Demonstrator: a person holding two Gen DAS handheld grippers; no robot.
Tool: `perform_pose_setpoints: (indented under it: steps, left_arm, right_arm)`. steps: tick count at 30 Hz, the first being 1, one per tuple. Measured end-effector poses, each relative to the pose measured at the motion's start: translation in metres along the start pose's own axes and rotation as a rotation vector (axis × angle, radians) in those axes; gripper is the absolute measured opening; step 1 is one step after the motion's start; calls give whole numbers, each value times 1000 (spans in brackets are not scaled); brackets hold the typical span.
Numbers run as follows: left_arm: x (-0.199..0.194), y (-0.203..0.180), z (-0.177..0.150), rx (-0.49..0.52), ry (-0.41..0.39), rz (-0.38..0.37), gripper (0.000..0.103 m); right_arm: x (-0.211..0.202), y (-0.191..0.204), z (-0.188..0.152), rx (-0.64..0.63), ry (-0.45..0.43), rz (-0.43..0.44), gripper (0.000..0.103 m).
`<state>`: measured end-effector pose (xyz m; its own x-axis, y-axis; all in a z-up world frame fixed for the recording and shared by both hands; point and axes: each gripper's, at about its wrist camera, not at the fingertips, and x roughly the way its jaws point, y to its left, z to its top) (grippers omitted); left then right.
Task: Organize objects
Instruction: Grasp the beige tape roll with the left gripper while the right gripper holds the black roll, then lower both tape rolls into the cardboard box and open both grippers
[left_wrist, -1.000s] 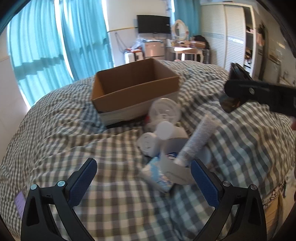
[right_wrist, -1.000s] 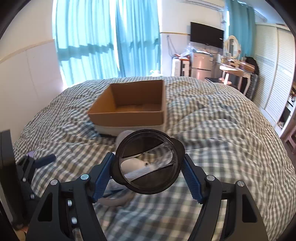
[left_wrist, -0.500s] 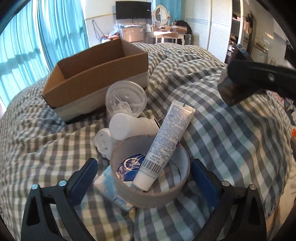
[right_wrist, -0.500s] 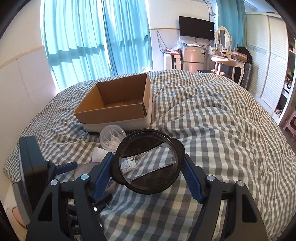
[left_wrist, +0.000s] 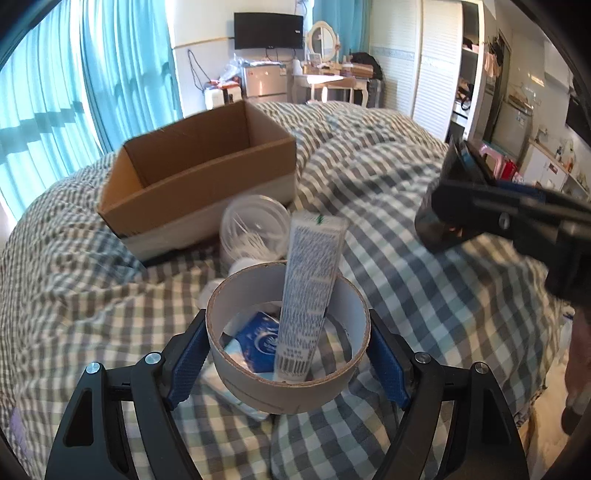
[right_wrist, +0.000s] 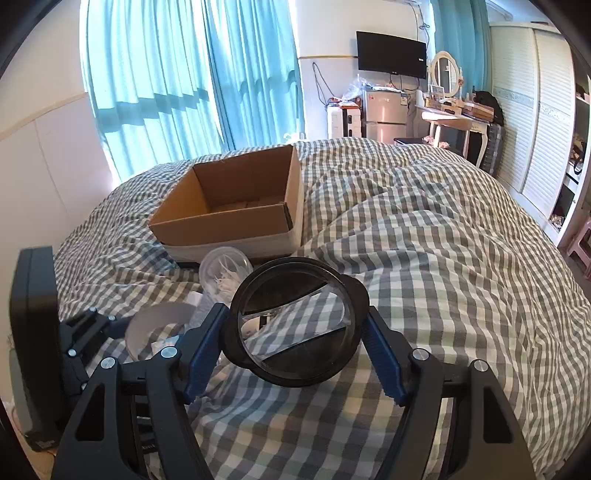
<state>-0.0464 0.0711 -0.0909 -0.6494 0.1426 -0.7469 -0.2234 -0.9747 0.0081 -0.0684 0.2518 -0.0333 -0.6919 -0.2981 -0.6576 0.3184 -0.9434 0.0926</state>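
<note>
My left gripper (left_wrist: 288, 354) is shut on a white tape roll (left_wrist: 236, 373). A white toothpaste tube (left_wrist: 308, 291) leans through the roll, and a blue packet (left_wrist: 258, 339) lies under it. My right gripper (right_wrist: 297, 328) is shut on a round dark transparent container (right_wrist: 295, 325), which also shows in the left wrist view (left_wrist: 439, 218) at the right. An open, empty cardboard box (left_wrist: 195, 177) sits behind on the checked bed; it shows in the right wrist view (right_wrist: 236, 218) too. A clear round tub of cotton swabs (left_wrist: 255, 229) lies in front of the box.
The grey checked duvet (right_wrist: 443, 258) covers the whole bed. Teal curtains (right_wrist: 166, 74) hang behind. A fridge (right_wrist: 384, 114), a dressing table (right_wrist: 454, 114) and wardrobe doors (right_wrist: 532, 110) stand at the far right.
My left gripper has moved forward and closed on the tape roll, with the toothpaste tube standing steeper in it. My right gripper still holds the dark container and has shifted little.
</note>
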Motion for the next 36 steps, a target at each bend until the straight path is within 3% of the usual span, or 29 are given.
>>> perform_pose_setpoints:
  steps: [7, 15, 21, 28, 36]
  left_arm:
    - [-28, 28, 24, -57, -50, 45, 81]
    - [-82, 57, 50, -91, -174, 49, 81]
    - [-113, 78, 67, -102, -238, 97, 81]
    - [-110, 107, 92, -126, -240, 137, 81]
    - [-65, 140, 132, -147, -181, 175, 81]
  right_arm:
    - [-17, 14, 11, -27, -32, 5, 72]
    - [-51, 35, 24, -80, -99, 15, 72]
    - [-63, 53, 40, -127, -133, 24, 72]
    - [-58, 71, 75, -183, -156, 43, 72]
    - [-15, 81, 141, -193, -154, 100, 72]
